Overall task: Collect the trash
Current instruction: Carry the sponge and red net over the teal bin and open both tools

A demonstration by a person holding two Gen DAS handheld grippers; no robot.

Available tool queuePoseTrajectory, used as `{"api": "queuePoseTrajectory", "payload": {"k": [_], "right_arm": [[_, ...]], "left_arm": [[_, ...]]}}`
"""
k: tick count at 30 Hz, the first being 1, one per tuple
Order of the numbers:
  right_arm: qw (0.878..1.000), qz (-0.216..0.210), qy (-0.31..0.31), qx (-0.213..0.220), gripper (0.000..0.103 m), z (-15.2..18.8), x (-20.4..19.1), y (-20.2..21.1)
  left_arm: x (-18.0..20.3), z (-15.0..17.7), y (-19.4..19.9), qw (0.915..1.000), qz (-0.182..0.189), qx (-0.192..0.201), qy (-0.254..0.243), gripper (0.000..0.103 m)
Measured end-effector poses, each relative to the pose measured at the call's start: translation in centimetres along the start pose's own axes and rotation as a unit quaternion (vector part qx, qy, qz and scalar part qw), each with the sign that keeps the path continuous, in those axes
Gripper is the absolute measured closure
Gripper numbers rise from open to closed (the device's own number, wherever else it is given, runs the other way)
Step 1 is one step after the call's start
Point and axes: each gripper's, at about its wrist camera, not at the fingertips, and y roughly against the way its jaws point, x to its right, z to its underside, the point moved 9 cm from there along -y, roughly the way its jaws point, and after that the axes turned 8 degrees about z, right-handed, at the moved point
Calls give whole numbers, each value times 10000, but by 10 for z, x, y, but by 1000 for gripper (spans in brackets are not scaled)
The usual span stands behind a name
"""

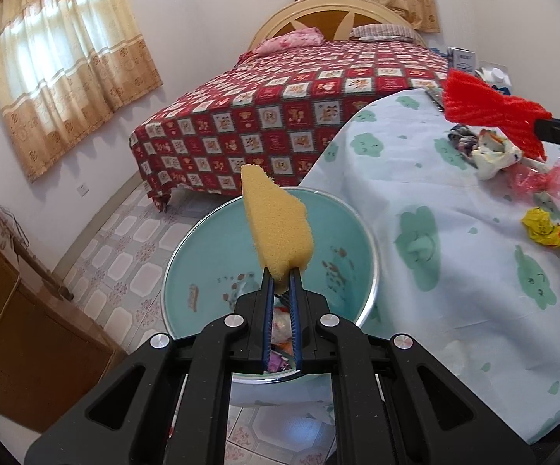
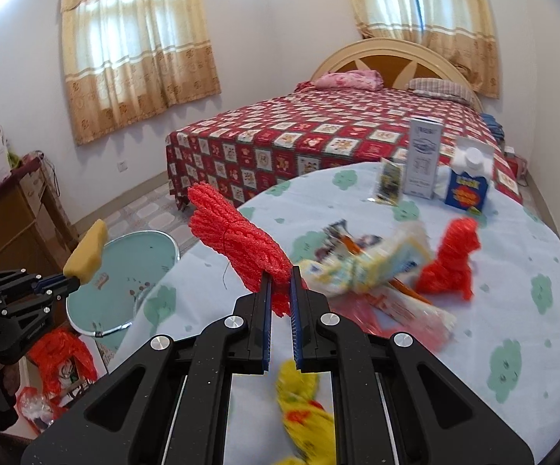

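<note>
**Both grippers loaded: sponge over the bin, red netting over the desk**

At far left in my right wrist view stands a wooden cabinet (image 2: 28, 209) with boxes on top. Just right of it my left gripper (image 2: 74, 279) enters from the frame edge, clenched on a yellow sponge piece (image 2: 86, 250). In the left wrist view I see the same gripper (image 1: 281, 273) pinching the sponge piece (image 1: 276, 224) by its lower end, so that the sponge stands up above the teal trash bin (image 1: 218, 240). The bin sits on the tiled floor (image 1: 125, 232) against the desk's edge, and some wrappers already lie at its bottom.

Moving right, my right gripper (image 2: 280, 271) is grasping a bundle of red foam netting (image 2: 237, 240), held in the air above the near-left part of the desk (image 2: 512, 310). The left wrist view shows this netting (image 1: 489, 104) from the side, clear of the cloth.

Further right on the desk's cloud-print cloth lie a yellow wrapper (image 2: 303, 418) just below my right gripper, a blurred heap of printed wrappers (image 2: 369, 271), and a second red netting piece (image 2: 450, 259). At the desk's far edge stand a tall white carton (image 2: 423, 155) and a blue carton (image 2: 468, 186). A bed (image 2: 318, 135) with a red patterned cover fills the background.
</note>
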Motion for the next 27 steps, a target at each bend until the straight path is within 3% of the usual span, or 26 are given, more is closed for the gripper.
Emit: {"api": "queuePoseTrajectory", "payload": {"k": [10,27], "right_arm": [[9994,-182,270,-80,94,-10,-35,-24],[9979,-345,515,-198,94,-16,-63,-44]], "left_arm": [[-17,2,-4,9999,-94,-47,129,95],[-43,7,-11,9989,-297,-151,315,95]]}}
